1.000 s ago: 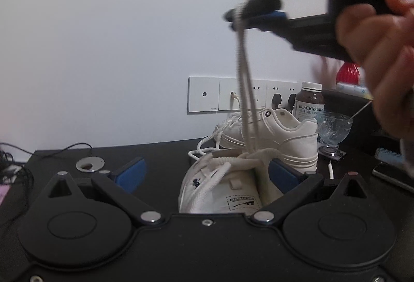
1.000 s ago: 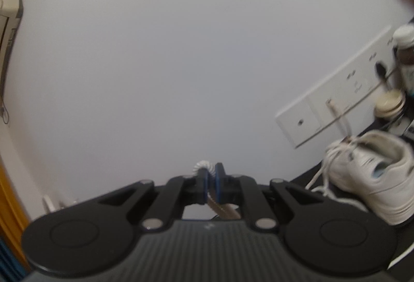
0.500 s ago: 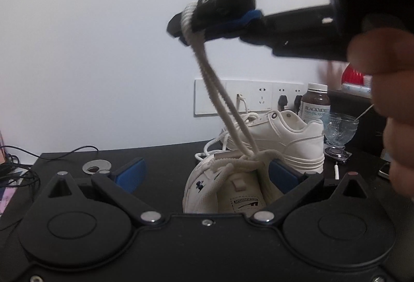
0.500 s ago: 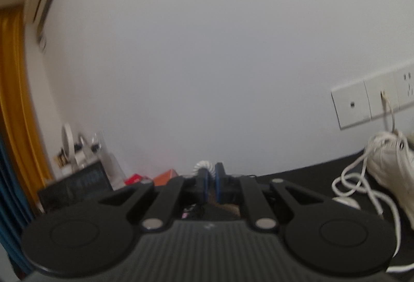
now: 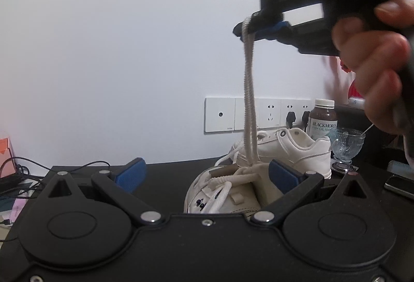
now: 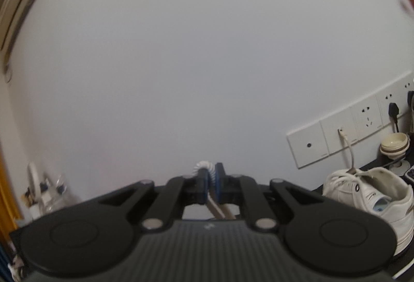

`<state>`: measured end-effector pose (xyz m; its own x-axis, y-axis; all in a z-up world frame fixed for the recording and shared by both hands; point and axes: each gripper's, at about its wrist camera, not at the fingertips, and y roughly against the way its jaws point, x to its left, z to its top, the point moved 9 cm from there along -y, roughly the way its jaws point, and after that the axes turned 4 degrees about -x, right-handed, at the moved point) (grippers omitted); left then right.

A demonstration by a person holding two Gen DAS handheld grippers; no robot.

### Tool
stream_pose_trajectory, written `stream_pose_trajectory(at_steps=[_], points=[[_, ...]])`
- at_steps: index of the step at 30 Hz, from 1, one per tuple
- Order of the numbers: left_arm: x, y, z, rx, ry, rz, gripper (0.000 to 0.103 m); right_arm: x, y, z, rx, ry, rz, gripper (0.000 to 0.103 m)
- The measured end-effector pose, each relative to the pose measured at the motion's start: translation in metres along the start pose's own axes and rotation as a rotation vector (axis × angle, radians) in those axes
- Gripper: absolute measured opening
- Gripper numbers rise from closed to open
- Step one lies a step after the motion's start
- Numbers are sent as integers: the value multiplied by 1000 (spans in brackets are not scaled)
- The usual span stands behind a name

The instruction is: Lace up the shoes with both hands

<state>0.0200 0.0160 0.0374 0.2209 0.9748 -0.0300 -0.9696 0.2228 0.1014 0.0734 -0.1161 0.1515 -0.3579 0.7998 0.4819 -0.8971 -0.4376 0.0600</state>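
A white shoe (image 5: 227, 191) sits on the black table between the blue pads of my left gripper (image 5: 207, 173), whose jaws stand wide open and touch nothing. A doubled white lace (image 5: 249, 101) runs taut and nearly straight up from the shoe's top to my right gripper (image 5: 245, 30), held high by a hand (image 5: 375, 70) and shut on the lace's bend. In the right wrist view the lace loop (image 6: 205, 168) pokes out between the closed pads of that gripper (image 6: 211, 178). A second white shoe (image 5: 284, 150) stands behind; it also shows as the shoe (image 6: 372, 199) at the right.
A row of wall sockets (image 5: 258, 115) runs behind the shoes. A brown supplement bottle (image 5: 323, 119) and a glass cup (image 5: 348, 145) stand at the right, a phone (image 5: 399, 185) near the right edge. Cables (image 5: 23, 173) lie at the table's left. Stacked bowls (image 6: 394, 145) sit by the wall.
The right gripper, with the lace, swung left half a second ago and has come back right and a little higher. The lace now hangs almost vertical. My left gripper stayed open over the shoe.
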Motion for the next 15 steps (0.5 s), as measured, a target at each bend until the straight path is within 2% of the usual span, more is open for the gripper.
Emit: stream_pose_trajectory(at_steps=[2, 5, 12, 15], points=[[-3, -1, 0, -2, -2, -26, 103, -4, -8, 1, 24, -12, 3, 8], [-6, 0, 2, -21, -22, -30, 103, 2, -13, -10, 95, 29, 72, 8], [-7, 7, 10, -84, 4, -62, 103, 47, 5, -55, 219, 322, 275, 8], [-9, 10, 15, -98, 46, -129, 102, 46, 25, -69, 255, 454, 320, 8]])
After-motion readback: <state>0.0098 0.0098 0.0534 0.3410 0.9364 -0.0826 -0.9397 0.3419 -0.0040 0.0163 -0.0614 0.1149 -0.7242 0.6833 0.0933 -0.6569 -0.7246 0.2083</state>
